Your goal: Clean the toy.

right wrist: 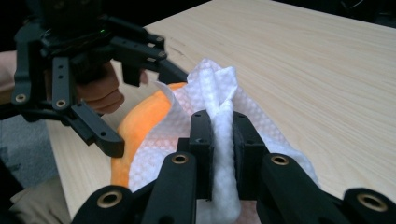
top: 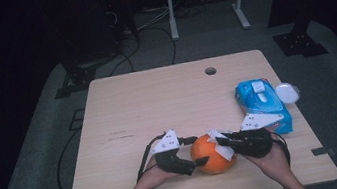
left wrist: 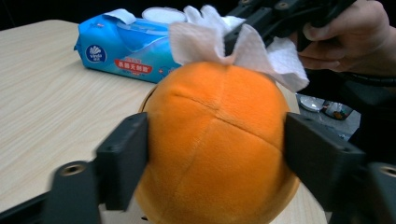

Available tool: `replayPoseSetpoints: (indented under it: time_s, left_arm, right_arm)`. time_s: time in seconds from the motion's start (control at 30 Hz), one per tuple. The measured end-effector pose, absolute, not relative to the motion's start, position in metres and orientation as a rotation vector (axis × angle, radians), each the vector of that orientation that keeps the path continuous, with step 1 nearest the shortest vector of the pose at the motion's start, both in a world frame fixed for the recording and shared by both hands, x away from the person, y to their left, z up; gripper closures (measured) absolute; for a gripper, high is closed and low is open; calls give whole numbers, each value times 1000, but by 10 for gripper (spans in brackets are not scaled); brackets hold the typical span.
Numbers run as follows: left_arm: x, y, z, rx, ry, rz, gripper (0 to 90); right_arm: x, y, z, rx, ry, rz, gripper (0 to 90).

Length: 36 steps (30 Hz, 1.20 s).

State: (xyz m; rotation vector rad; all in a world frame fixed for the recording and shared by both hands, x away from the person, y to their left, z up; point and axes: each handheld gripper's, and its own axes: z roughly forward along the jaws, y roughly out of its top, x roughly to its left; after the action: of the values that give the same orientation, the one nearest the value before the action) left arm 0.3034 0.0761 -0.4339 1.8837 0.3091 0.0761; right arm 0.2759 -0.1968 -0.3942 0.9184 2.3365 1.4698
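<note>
An orange plush ball point(top: 213, 156) rests near the table's front edge. My left gripper point(top: 194, 159) comes at it from the left, and in the left gripper view its two black pads point(left wrist: 126, 158) press on both sides of the ball point(left wrist: 215, 149). A white wipe point(top: 223, 149) lies draped over the ball's top right. My right gripper point(top: 224, 142) is shut on a bunched fold of that wipe point(right wrist: 215, 84), held against the ball point(right wrist: 140, 126). The person's hands hold both grippers from below.
A blue pack of wet wipes point(top: 261, 103) lies at the table's right edge, a round white lid point(top: 287, 92) beside it. The wooden table point(top: 157, 101) has a cable hole point(top: 210, 71) near its far edge. Black stands and a white frame rise beyond it.
</note>
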Motion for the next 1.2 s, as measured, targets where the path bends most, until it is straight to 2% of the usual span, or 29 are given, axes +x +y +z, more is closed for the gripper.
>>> replayPoseSetpoints:
  time_s: [0.17,0.4,0.47,0.57,0.6,0.77,0.93,0.97,1.07,1.2]
  left_arm:
    - [300,78,-429,1888,271,119,461]
    - [300,82,-420,1867,299,124,474]
    - [299,81,-422,1870,306,125,458]
    - [301,79,-421,1870,327,133,333]
    - [300,78,-421,1874,322,145,323]
    - [298,75,-426,1881,306,153,343]
    - [298,75,-426,1879,320,156,347]
    - [299,75,-425,1878,318,161,325]
    - [302,73,-429,1885,364,136,157]
    - [302,72,-433,1894,327,115,207]
  right_arm:
    - [266,-190,-382,838,2304,1523,807]
    - [258,-178,-375,776,2316,1536,806]
    - [261,-177,-382,796,2326,1502,806]
    - [268,-185,-390,849,2321,1495,805]
    - [269,-188,-391,870,2311,1493,805]
    - [274,-199,-393,945,2278,1484,805]
    - [264,-188,-385,835,2300,1496,806]
    - [265,-187,-386,825,2307,1478,805]
    - [269,-191,-390,837,2346,1488,809]
    - [270,-193,-390,846,2338,1466,809]
